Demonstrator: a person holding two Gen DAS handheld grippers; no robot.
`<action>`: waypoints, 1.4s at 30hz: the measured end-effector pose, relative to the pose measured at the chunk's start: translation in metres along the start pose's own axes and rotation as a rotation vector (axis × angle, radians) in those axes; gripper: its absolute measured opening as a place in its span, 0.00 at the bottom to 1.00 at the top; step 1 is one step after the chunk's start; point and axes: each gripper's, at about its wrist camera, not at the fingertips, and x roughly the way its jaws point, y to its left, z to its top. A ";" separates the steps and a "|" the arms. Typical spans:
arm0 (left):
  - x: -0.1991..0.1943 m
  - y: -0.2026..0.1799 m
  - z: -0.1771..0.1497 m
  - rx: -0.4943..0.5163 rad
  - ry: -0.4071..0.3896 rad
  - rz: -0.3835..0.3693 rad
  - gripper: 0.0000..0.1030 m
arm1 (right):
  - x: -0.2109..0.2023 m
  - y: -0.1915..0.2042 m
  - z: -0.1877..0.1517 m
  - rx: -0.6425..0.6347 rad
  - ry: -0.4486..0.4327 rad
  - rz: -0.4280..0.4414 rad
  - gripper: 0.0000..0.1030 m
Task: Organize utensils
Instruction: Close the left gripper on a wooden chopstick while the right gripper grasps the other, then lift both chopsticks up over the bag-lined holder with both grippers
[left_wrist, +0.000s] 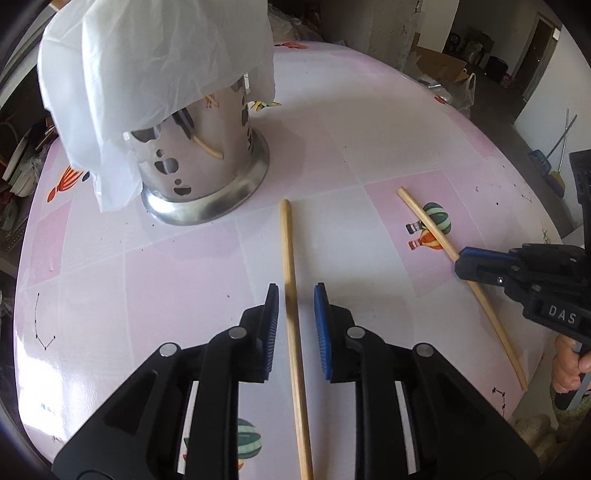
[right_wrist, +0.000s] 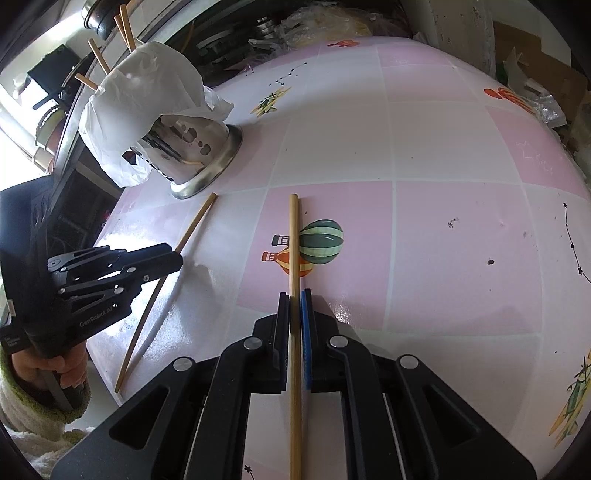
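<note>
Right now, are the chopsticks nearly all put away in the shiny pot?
Partly. Several chopsticks already poke out of the metal holder, which wears a white plastic bag. Two are still out on the table. The right gripper is clamped on one chopstick. The left gripper has its jaws apart around the other chopstick, not squeezing it. Both still need to go into the holder.

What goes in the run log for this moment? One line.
left hand-held gripper: open astride left chopstick | right hand-held gripper: shut on right chopstick | holder: bag-draped, upright
</note>
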 end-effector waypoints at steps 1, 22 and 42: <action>0.002 -0.002 0.004 0.011 0.000 0.006 0.18 | 0.000 0.000 0.000 0.000 0.000 0.001 0.06; 0.007 0.005 0.019 -0.026 -0.058 0.012 0.05 | -0.001 -0.001 0.001 0.005 0.000 0.007 0.07; -0.140 0.058 -0.009 -0.175 -0.402 -0.158 0.05 | 0.020 0.037 0.036 -0.202 -0.002 -0.200 0.21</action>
